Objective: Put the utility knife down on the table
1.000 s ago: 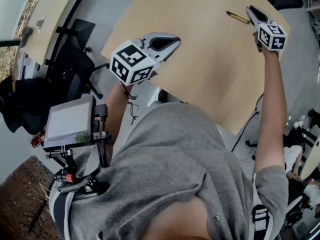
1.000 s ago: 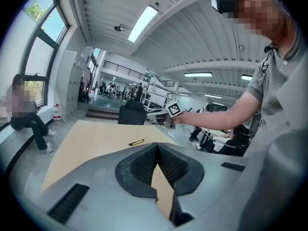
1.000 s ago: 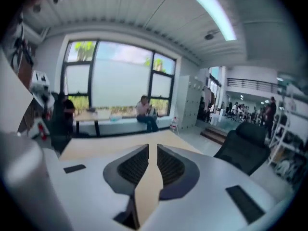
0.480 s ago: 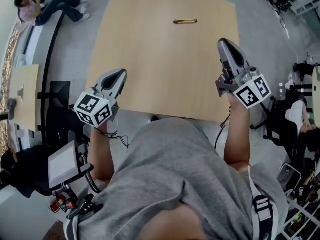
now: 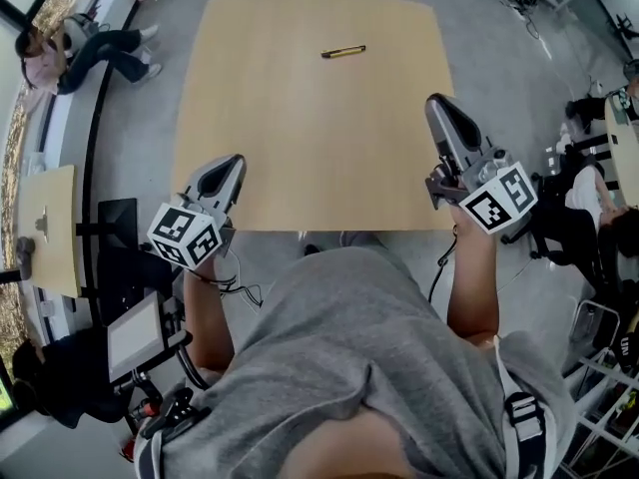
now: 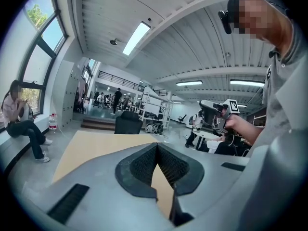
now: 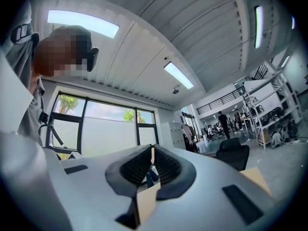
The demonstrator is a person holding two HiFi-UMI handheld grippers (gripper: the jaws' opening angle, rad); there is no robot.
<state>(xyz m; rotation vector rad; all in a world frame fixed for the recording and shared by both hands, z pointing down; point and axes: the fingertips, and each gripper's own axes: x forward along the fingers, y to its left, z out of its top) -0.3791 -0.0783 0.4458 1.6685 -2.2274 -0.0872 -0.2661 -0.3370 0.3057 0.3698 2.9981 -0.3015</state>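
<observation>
Knife far off on the desk, both jaws closed and empty

The utility knife (image 5: 342, 52) lies flat on the far part of the desk (image 5: 300, 138), well apart from both grippers. It looks tiny in the head view, so its blade cannot be made out. The left gripper (image 5: 233, 161) shows over the near left corner, with its jaws together and nothing in them. The right gripper (image 5: 436, 102) shows at the desk's right edge. Its jaws have just been closing and now meet, holding nothing. In both gripper views the jaws cover most of the desk.
</observation>
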